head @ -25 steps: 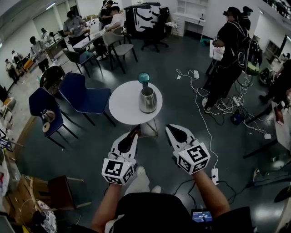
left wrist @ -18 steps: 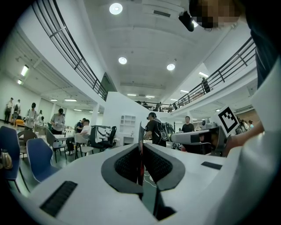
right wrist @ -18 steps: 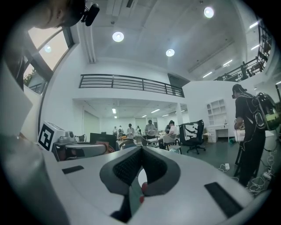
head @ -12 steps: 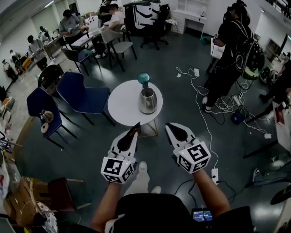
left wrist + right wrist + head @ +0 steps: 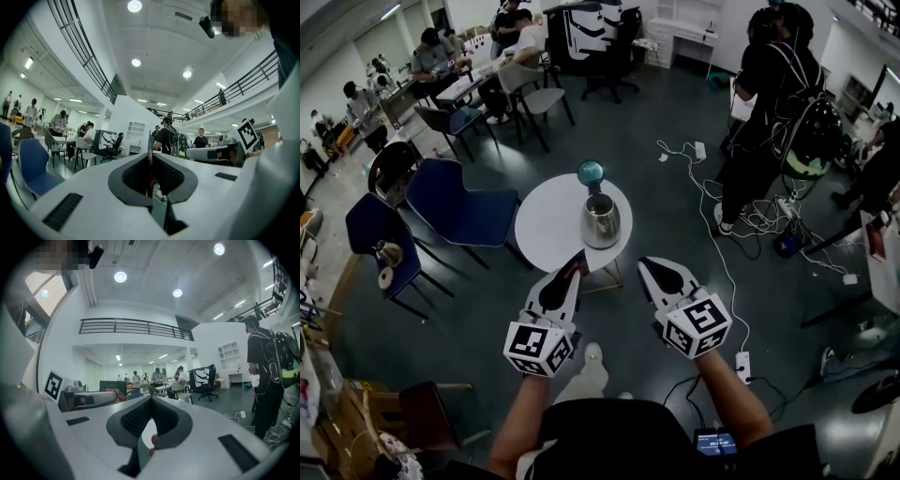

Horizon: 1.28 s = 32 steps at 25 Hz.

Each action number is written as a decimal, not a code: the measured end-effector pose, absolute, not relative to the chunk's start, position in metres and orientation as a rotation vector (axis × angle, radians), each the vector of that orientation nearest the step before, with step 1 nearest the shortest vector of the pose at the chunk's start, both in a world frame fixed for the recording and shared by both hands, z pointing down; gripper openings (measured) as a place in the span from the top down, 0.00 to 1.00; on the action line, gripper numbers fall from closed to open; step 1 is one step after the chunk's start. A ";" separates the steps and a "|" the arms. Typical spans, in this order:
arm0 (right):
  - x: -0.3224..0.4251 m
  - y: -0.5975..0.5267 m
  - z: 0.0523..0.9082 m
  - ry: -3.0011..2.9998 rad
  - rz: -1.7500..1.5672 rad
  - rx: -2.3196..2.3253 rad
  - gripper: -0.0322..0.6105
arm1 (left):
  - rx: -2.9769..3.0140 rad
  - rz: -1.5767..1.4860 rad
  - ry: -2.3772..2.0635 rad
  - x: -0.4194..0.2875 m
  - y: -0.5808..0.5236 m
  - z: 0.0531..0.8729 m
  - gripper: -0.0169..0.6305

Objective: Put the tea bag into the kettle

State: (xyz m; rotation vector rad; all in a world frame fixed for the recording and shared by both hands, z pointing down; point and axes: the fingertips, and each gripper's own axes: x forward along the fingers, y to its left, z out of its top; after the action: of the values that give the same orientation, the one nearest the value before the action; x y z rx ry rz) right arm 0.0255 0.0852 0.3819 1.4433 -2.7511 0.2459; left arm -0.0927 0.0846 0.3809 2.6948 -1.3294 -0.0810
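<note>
Head view first: I see the white round table just above the middle of the frame, with the steel kettle upright on its right half. The kettle's mouth is uncovered and looks dark. I cannot tell from here whether anything is inside. Just above it in the frame, at the table's far edge, sits a teal round object, close to the kettle.

My left gripper is at lower centre, its tips pointing up the frame toward the table's near edge, below the kettle and apart from it. In the left gripper view the jaws are pinched narrow on the tea bag, which shows as a thin, reddish strip, edge-on, between the dark pads. So the tea bag is in the left gripper and not in the kettle.

My right gripper sits beside the left one, to its right in the frame. In the right gripper view its tips meet with nothing between them.

A blue chair stands left of the table. A person in black stands at the upper right, above white cables trailing across the floor.
</note>
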 end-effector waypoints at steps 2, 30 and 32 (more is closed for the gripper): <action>0.025 0.070 0.383 -2.748 0.255 1.450 0.92 | 2.695 -0.078 -1.329 -0.095 0.069 0.382 0.92; 0.014 -0.114 0.396 -2.660 0.280 1.547 0.92 | 2.698 -0.067 -1.219 -0.115 -0.117 0.400 0.92; 0.011 -0.123 0.396 -2.657 0.276 1.548 0.92 | 2.699 -0.064 -1.213 -0.119 -0.124 0.401 0.92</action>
State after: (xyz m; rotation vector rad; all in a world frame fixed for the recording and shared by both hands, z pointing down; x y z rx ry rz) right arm 0.0109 -0.1226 0.3961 1.5484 -2.6571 0.2761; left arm -0.1190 -0.1244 0.4013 2.6991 -1.2126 -0.0635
